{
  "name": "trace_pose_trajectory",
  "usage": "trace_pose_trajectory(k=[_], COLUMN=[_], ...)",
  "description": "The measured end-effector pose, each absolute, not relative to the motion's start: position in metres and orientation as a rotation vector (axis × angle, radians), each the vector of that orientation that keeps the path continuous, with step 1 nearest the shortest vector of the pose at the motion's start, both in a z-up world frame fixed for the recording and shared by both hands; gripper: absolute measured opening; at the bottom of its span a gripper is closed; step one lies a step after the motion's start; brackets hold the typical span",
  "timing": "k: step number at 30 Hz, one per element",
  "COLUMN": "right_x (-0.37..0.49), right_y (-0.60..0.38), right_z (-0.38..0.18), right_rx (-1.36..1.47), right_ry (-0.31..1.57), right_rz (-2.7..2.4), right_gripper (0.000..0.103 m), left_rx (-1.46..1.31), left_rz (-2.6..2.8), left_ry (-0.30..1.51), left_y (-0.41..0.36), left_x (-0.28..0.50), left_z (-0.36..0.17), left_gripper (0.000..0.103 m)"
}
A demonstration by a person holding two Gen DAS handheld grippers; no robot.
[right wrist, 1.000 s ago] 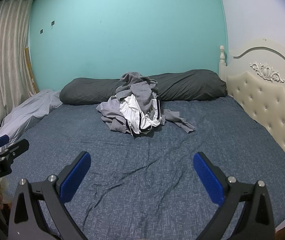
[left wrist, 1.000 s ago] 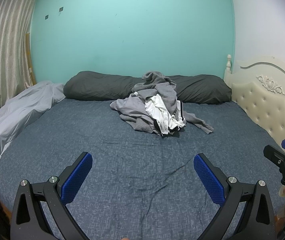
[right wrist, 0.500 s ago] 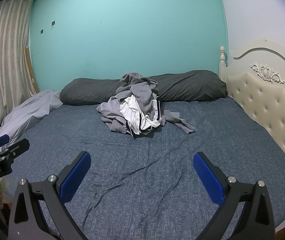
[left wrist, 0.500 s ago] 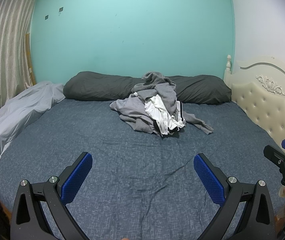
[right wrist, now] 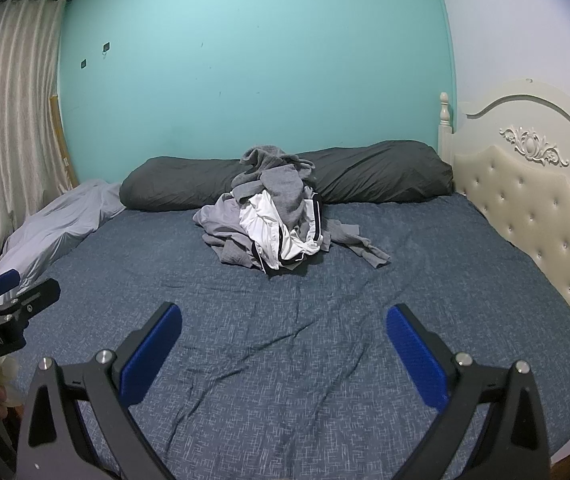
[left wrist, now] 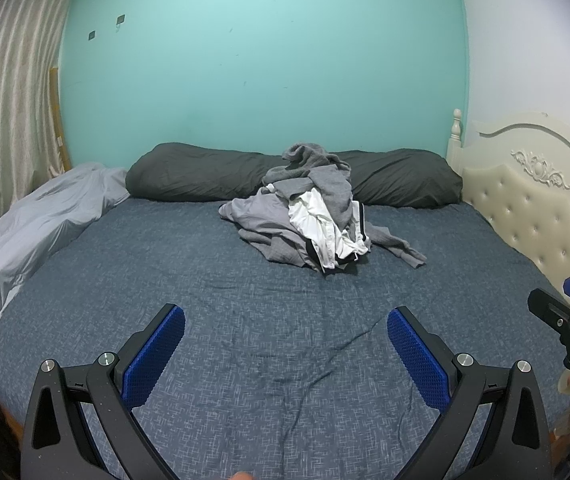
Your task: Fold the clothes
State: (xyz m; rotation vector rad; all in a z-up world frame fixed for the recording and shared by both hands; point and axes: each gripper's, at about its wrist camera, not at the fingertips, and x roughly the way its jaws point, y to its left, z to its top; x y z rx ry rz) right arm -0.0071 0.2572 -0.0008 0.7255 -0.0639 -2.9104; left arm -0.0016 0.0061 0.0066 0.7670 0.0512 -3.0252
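A heap of clothes [left wrist: 309,216] [right wrist: 281,216], grey pieces with a white garment trimmed in black, lies on the far half of the bed near the long pillow. My left gripper [left wrist: 285,344] hovers open over the near part of the blue bedspread [left wrist: 205,280], well short of the heap, nothing between its blue pads. My right gripper [right wrist: 283,340] is likewise open and empty over the near bedspread [right wrist: 405,272]. Each gripper shows at the edge of the other's view: the right one [left wrist: 565,320], the left one [right wrist: 5,300].
A long dark grey pillow [left wrist: 213,176] lies along the teal wall. A crumpled light grey blanket [left wrist: 45,220] sits at the bed's left edge by the curtain [left wrist: 1,120]. A cream tufted headboard [left wrist: 533,208] borders the right side.
Almost nothing has changed; both grippers stay open and hold nearly still over the near bedspread, with only a slight camera shift.
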Motion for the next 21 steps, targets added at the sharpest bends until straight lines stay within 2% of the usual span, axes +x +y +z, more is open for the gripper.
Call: trace_pose_trajectory(k=[21], right_x=[-0.023], right_y=[0.258], right_z=[-0.009], right_rx=[0.751], right_ry=[-0.062], right_rz=[-2.910], right_gripper=[0.103], left_rx=[0.799], left_rz=[-3.013], left_ry=[0.068], left_y=[0.000], left_x=[-0.021], left_z=[-0.002], left_gripper=[0.103])
